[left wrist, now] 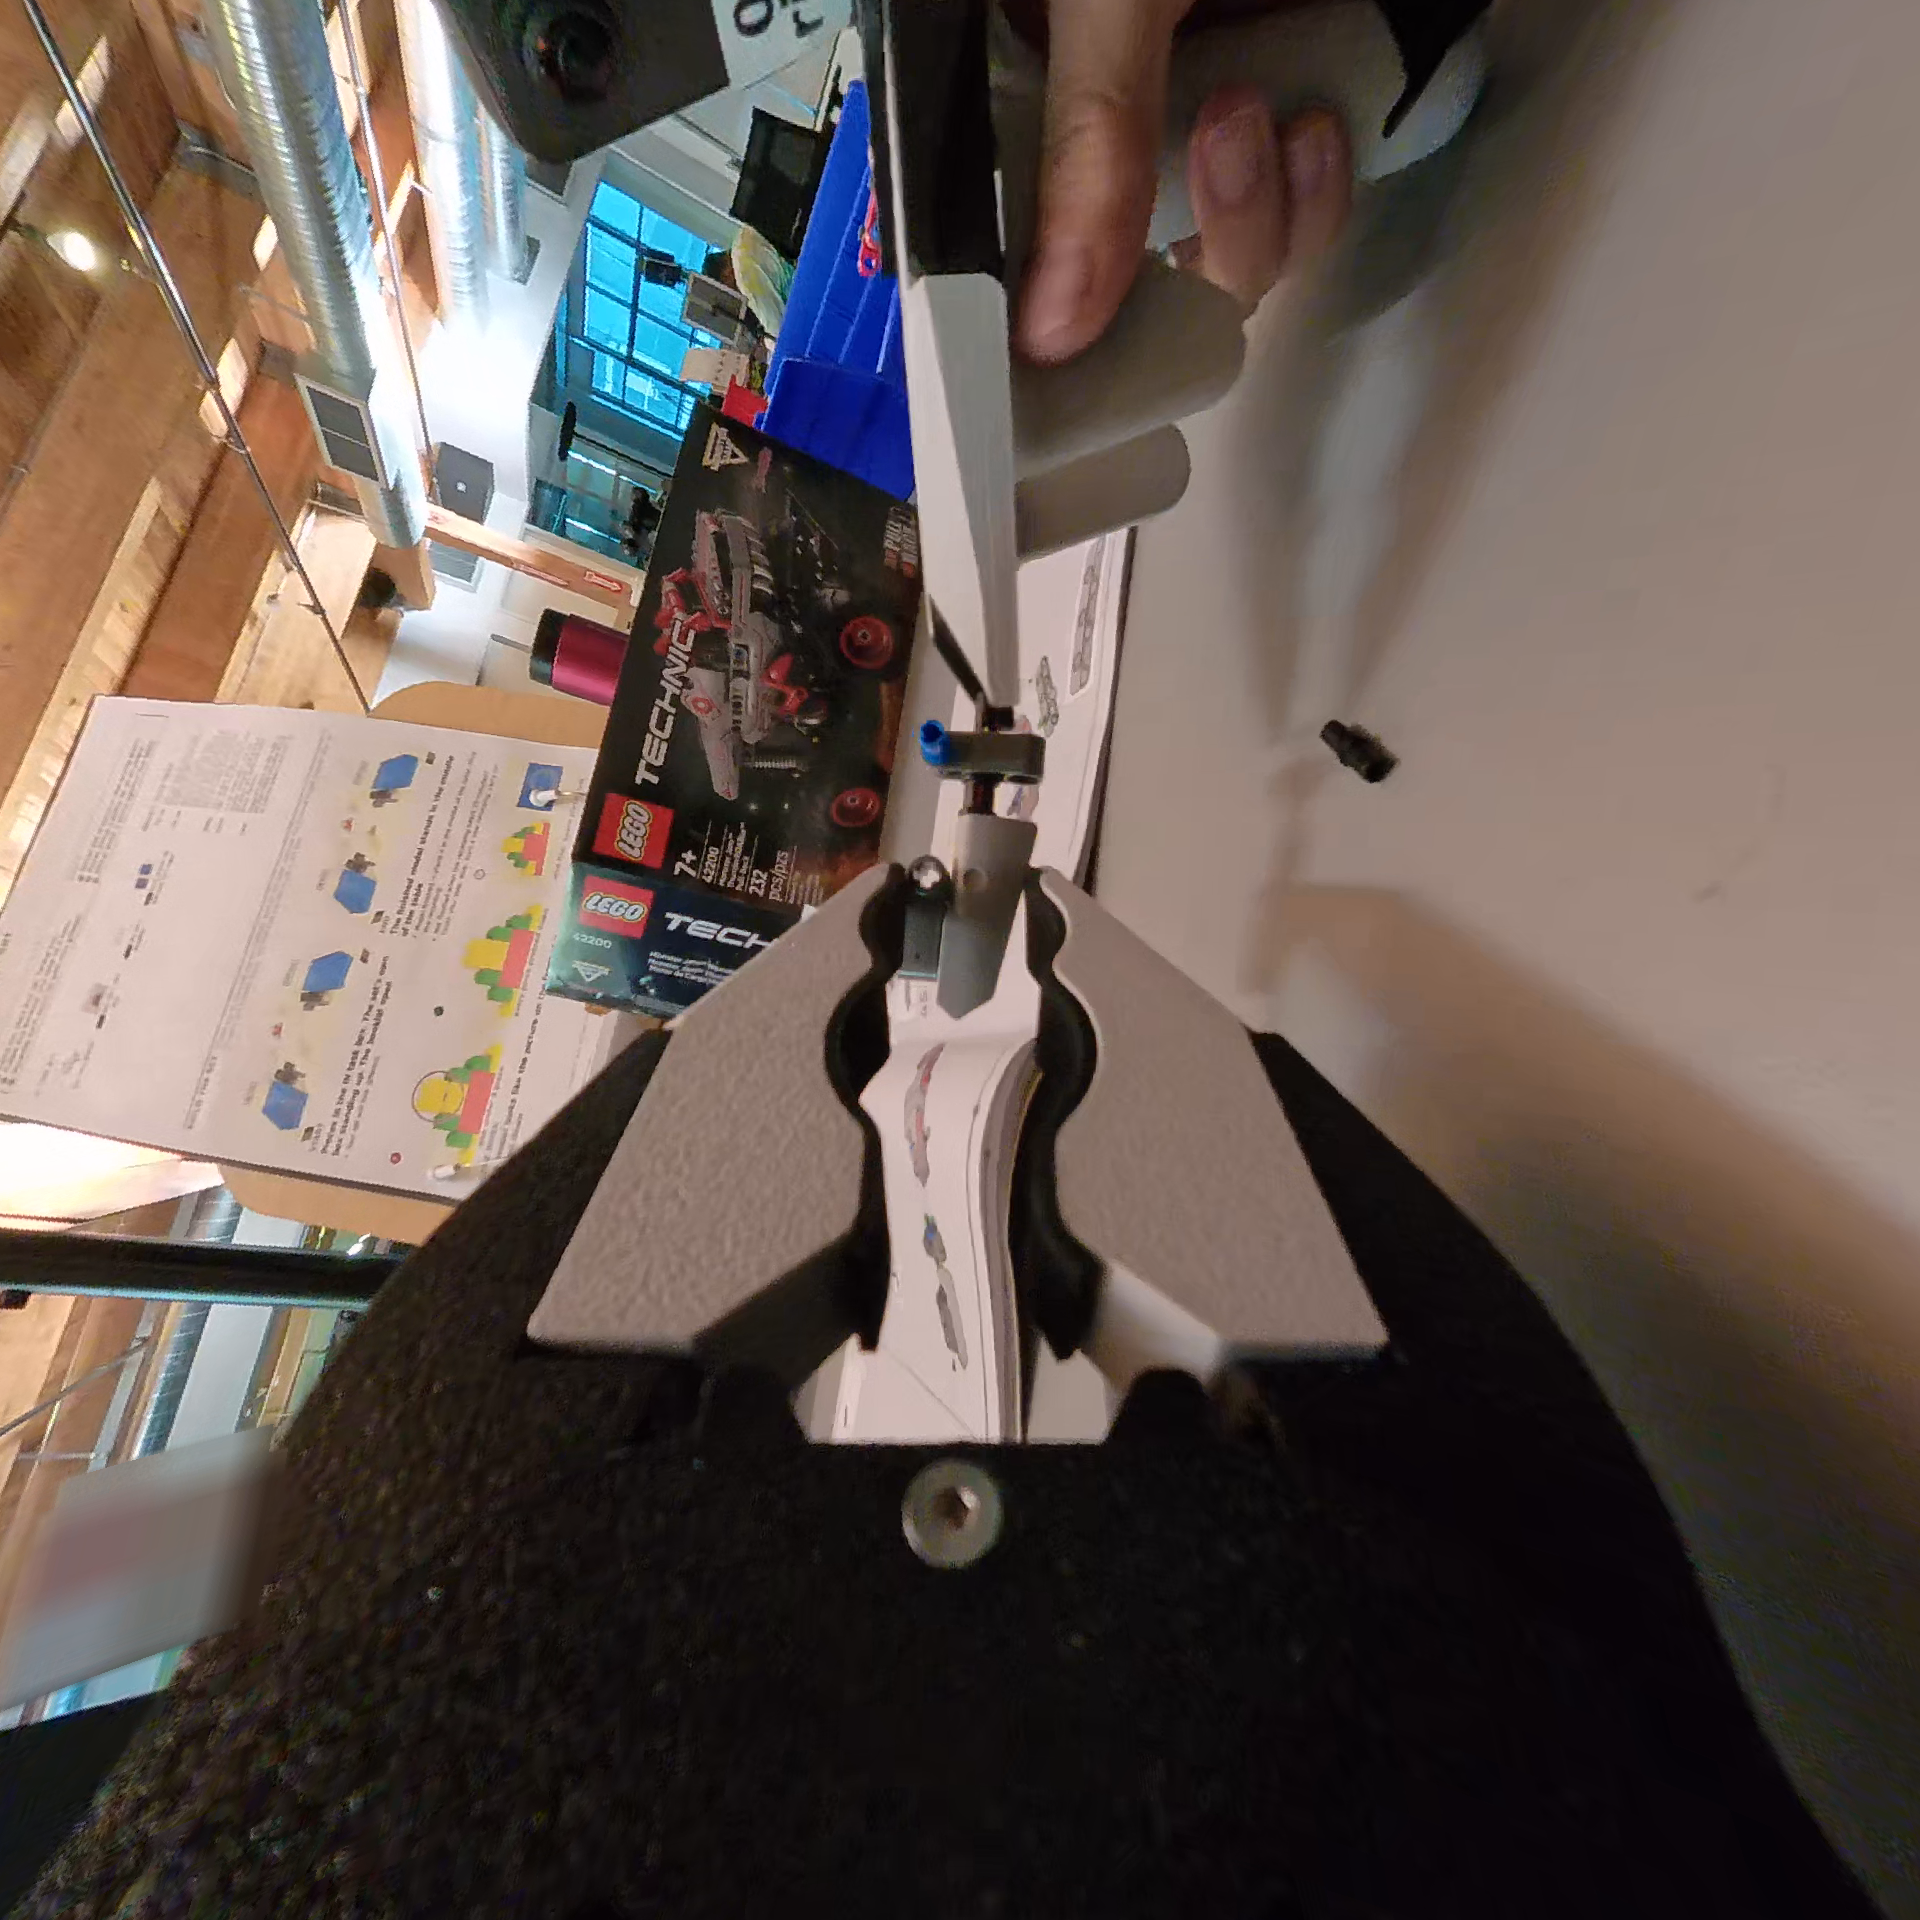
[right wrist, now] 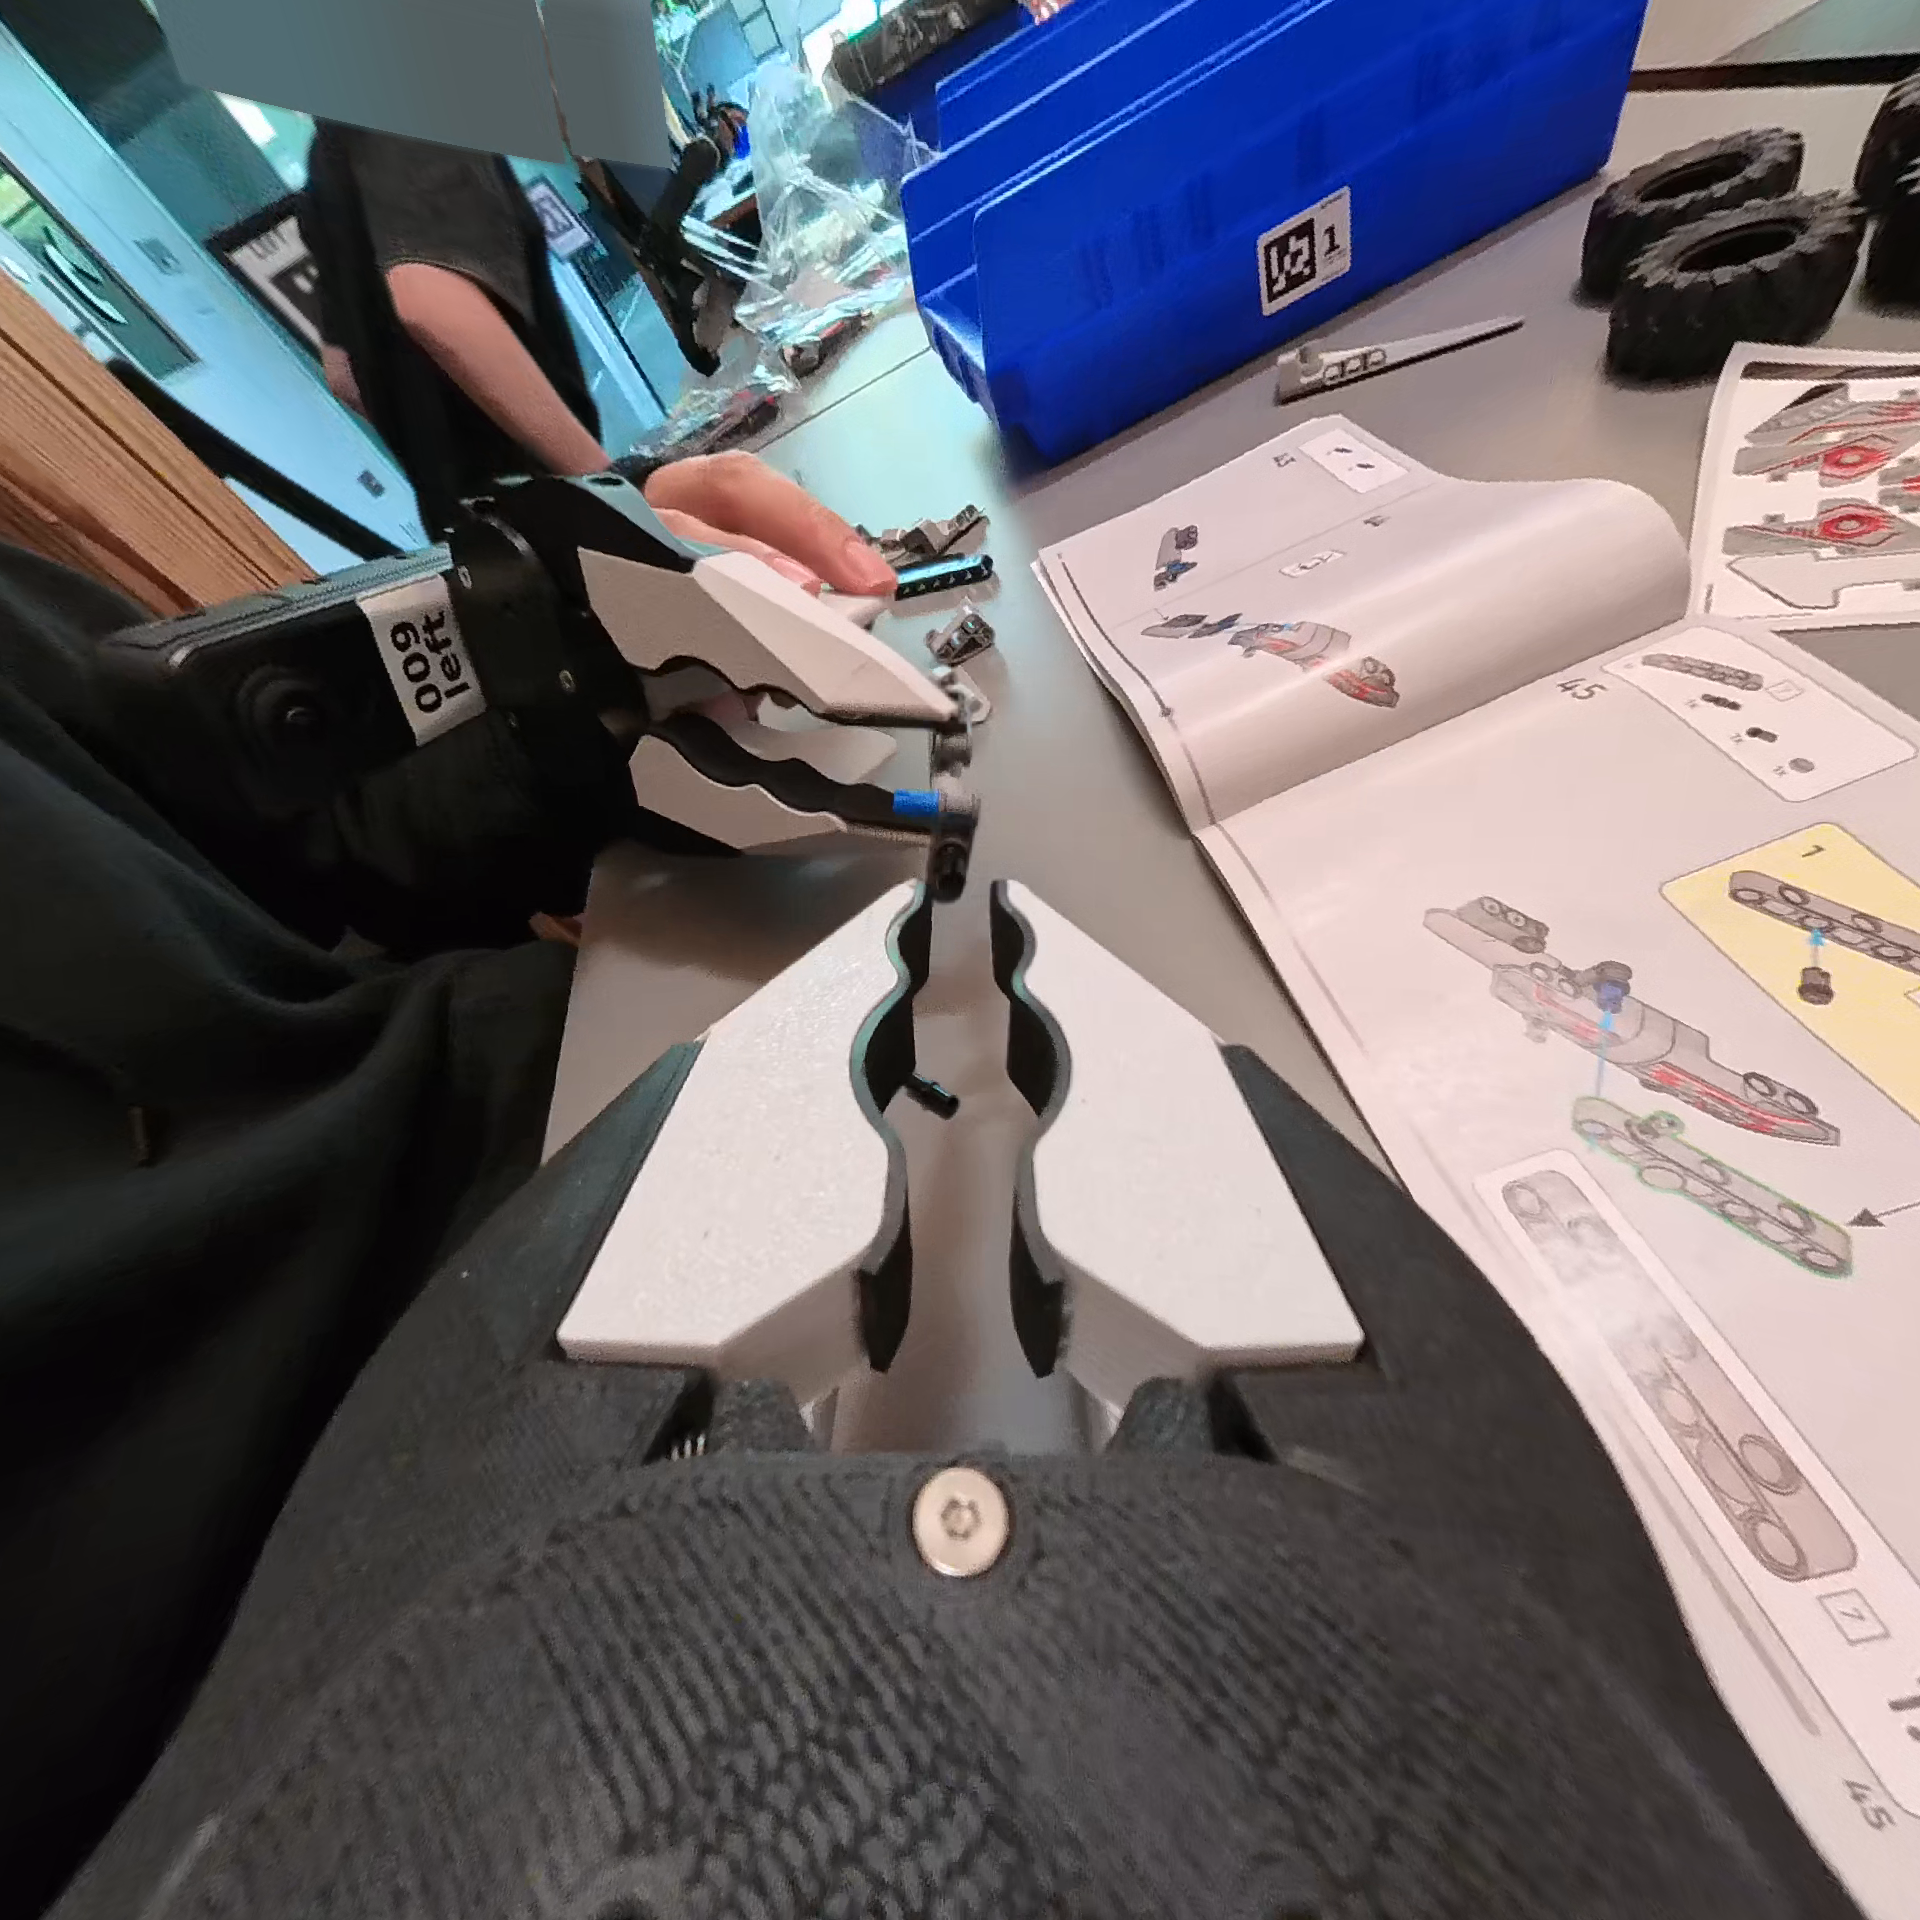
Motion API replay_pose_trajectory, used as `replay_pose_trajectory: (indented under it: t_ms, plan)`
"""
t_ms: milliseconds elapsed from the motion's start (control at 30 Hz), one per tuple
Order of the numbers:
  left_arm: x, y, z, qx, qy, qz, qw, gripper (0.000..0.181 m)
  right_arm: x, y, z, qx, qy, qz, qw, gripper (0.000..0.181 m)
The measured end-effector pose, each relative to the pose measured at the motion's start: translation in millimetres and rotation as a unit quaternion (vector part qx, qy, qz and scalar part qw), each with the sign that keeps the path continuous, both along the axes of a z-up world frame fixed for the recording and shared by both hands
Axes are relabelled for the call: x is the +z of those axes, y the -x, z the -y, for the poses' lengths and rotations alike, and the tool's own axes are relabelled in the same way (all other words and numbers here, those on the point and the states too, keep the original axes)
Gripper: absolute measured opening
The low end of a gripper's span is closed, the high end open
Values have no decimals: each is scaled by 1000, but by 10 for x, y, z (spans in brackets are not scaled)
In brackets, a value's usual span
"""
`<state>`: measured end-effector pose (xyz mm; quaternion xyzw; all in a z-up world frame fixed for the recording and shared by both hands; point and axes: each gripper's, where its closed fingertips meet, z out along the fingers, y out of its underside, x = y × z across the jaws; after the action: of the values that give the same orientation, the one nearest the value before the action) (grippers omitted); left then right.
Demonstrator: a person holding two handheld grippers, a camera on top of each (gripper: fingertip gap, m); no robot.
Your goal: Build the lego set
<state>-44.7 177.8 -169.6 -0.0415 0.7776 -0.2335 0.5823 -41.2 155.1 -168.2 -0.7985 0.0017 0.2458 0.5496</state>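
Left tool (left wrist: 961, 883) clamped, right tool (right wrist: 954, 894) parted.

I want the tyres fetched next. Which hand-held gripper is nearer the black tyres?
Right. The right hand-held gripper points up the table, the black tyres ahead to its right. The left hand-held gripper sits across the table, farther away.

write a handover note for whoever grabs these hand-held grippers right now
Left hand-held gripper: shut on the small grey assembly with its blue pin, held above the table.
Right hand-held gripper: open, tips just short of the black pin at the assembly's near end.
Around: loose black pin on the table, instruction booklet open at right, tyres and blue bin beyond.
Done: only this small sub-assembly.
Left: likely most of the build; tyres not mounted.
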Motion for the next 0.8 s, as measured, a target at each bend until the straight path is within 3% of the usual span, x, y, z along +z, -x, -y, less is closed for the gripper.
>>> replay_pose_trajectory:
  t_ms: [33,200,267,367,467,600,800]
  plan:
    - [-13,-5,5,1,-3,-2,1000,20,4,1,-6,0,-1,-1,1000,9]
    - [-57,-14,12,4,-27,-3,1000,20,-15,-4,-36,-5,0,33,999,3]
    - [-126,11,29,-8,-10,-37,999,19,-43,11,-32,0,5,61,998,3]
    - [-139,85,94,-33,81,-122,989,34,-104,2,-28,6,14,125,992,3]
    - [-45,138,140,-52,168,-197,965,36,-46,139,-23,46,-31,194,979,3]
    - [-166,219,170,-59,189,-310,930,28,-32,229,-39,67,-59,227,970,3]
    - [-292,186,141,-53,204,-341,916,9,-66,268,-46,77,-59,247,964,3]
